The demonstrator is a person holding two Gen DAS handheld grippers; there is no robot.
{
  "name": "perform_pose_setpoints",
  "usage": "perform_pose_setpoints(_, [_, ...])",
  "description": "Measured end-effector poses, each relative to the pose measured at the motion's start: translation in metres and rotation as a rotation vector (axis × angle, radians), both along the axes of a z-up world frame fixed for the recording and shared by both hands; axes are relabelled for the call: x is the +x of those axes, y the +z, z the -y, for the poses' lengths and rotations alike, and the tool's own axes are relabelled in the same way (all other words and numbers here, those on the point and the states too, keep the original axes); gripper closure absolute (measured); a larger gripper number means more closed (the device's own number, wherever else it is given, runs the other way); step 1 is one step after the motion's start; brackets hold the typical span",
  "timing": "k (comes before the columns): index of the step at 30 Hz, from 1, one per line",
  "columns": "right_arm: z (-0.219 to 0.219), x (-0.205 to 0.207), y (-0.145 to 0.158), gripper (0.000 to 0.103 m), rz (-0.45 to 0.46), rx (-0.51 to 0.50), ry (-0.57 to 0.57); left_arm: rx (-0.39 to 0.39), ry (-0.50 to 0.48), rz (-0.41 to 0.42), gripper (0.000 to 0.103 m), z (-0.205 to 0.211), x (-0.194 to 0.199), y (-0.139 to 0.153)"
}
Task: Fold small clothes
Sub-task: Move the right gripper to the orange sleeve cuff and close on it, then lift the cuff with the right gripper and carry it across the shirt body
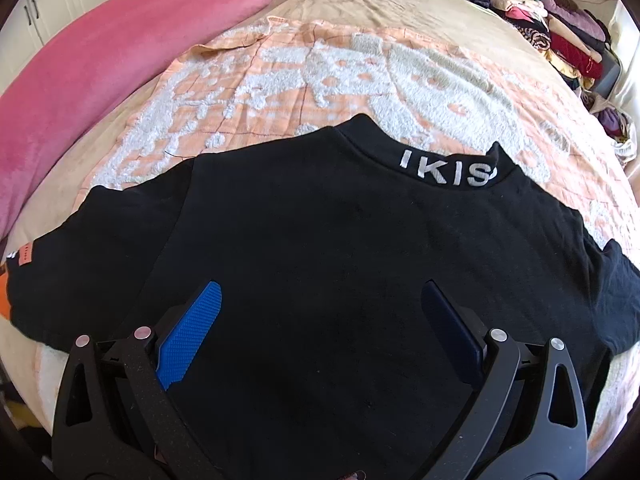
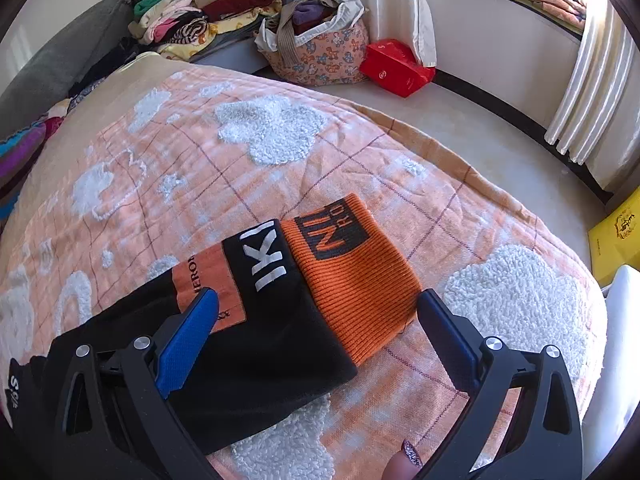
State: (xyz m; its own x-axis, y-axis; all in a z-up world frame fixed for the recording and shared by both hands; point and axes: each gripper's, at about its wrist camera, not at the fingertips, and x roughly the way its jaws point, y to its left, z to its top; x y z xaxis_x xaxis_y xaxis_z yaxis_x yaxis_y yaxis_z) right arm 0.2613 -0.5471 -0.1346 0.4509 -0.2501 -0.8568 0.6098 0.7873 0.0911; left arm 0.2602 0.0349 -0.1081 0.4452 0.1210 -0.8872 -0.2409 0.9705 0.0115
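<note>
A black top (image 1: pixel 340 248) lies flat on the bed, back up, its collar (image 1: pixel 444 168) with white letters pointing away. My left gripper (image 1: pixel 320 300) is open and empty, hovering over the middle of the top's body. In the right wrist view one sleeve (image 2: pixel 260 320) lies on the quilt with an orange ribbed cuff (image 2: pixel 352 276) and white letters. My right gripper (image 2: pixel 318 312) is open, its fingers on either side of the sleeve near the cuff, holding nothing.
The bed carries an orange quilt with white fluffy patches (image 1: pixel 304 80). A pink pillow (image 1: pixel 120 52) lies at the left. Folded clothes are stacked at the far right (image 1: pixel 552 20). Beyond the bed's edge are a floral bag (image 2: pixel 320 44), a red box (image 2: pixel 396 68) and a yellow box (image 2: pixel 618 236).
</note>
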Motion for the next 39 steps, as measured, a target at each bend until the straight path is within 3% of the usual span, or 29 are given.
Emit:
perform_pose_setpoints(4, [-0.003, 0.004, -0.004, 0.004, 0.001, -0.005, 0.02, 0.002, 0.002, -0.01, 0.009, -0.002, 0.002, -0.007])
perform_pose_setpoints(9, [-0.009, 0.003, 0.002, 0.007, 0.068, 0.027, 0.067, 0.001, 0.001, -0.022, 0.009, 0.0, 0.003, -0.016])
perform_pose_setpoints(10, [-0.009, 0.003, 0.003, 0.022, 0.074, 0.03, 0.074, -0.003, -0.003, -0.027, 0.009, 0.001, 0.003, -0.019])
perform_pose_setpoints(12, [-0.008, 0.002, 0.005, 0.04, 0.072, 0.024, 0.065, -0.004, -0.003, -0.027, 0.009, 0.003, 0.003, -0.022])
perform_pose_setpoints(19, [-0.005, -0.006, 0.019, 0.085, 0.122, 0.038, 0.085, -0.021, 0.01, -0.009, 0.009, 0.004, -0.001, -0.023])
perform_pose_setpoints(24, [-0.012, -0.006, 0.027, 0.09, 0.146, 0.047, 0.124, -0.031, 0.019, 0.0, 0.009, 0.004, -0.005, -0.021])
perform_pose_setpoints(31, [-0.029, -0.006, 0.048, 0.091, 0.274, 0.197, 0.232, -0.058, 0.012, 0.027, 0.009, 0.005, -0.014, -0.009])
perform_pose_setpoints(39, [-0.121, -0.006, 0.108, 0.092, 0.408, 0.213, 0.526, -0.069, 0.025, 0.074, 0.009, -0.006, -0.025, 0.011])
